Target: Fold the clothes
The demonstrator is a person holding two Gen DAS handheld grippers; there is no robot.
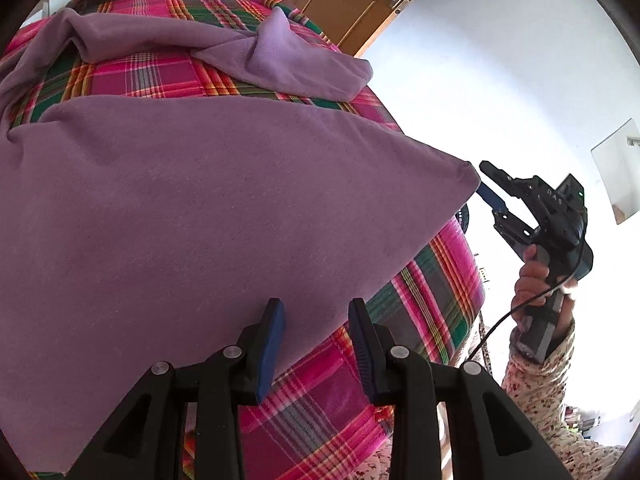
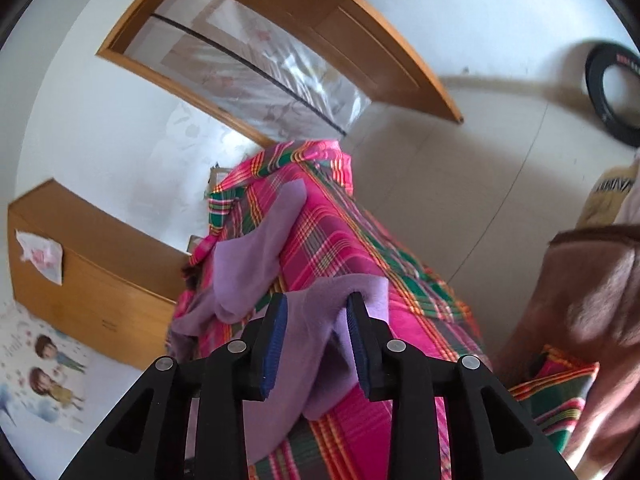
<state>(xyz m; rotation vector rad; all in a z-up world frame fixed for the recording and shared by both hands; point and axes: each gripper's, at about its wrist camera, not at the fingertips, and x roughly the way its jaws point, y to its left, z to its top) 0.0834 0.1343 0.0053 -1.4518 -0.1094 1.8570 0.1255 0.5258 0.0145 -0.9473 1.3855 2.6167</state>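
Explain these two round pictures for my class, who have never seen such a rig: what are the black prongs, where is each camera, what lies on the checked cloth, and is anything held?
No robot here: a person holds a hand-held gripping tool in each hand, with a wide-angle camera on each looking along its two fingers. In the left view, the left tool is open over a purple garment spread on a pink plaid cloth. The right tool, gripped by a hand, reaches the garment's corner. The right view is that tool's own: purple fabric lies between its open fingers, and whether they pinch it is unclear.
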